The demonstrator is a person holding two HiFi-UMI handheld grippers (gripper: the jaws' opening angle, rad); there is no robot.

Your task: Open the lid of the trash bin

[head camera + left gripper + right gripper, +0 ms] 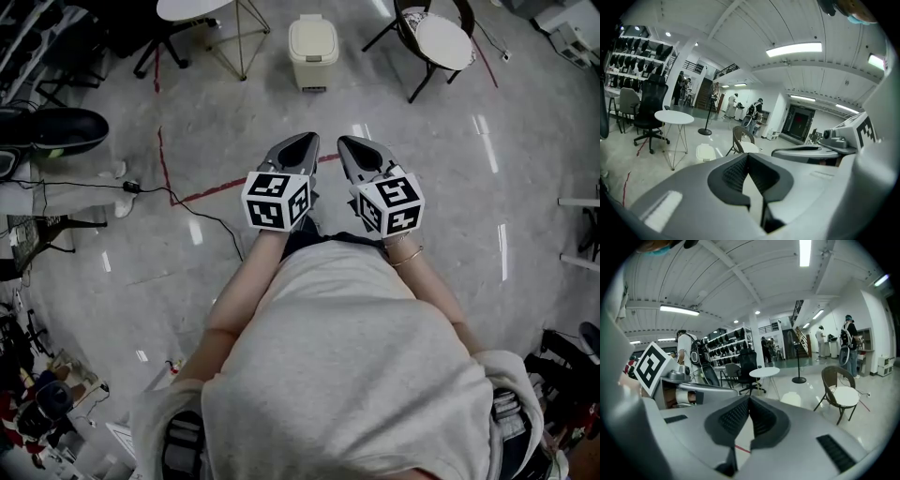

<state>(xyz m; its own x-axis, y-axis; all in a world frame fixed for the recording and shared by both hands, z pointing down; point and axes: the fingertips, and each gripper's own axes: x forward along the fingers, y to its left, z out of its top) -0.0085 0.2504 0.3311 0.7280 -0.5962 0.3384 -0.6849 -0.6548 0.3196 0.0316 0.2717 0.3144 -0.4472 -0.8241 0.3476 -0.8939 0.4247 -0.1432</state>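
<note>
Trash bin (313, 58): one, cream-white, boxy with rounded corners. It stands upright on the floor (422, 187), well ahead of you. Lid (313, 37): same colour, slightly domed, shut down on the body. Position: between the round white table (192, 7) and the dark-framed chair (441, 42), apart from both.

I hold my left gripper (302, 145) and right gripper (354, 148) side by side ahead, jaws together, both empty
</note>
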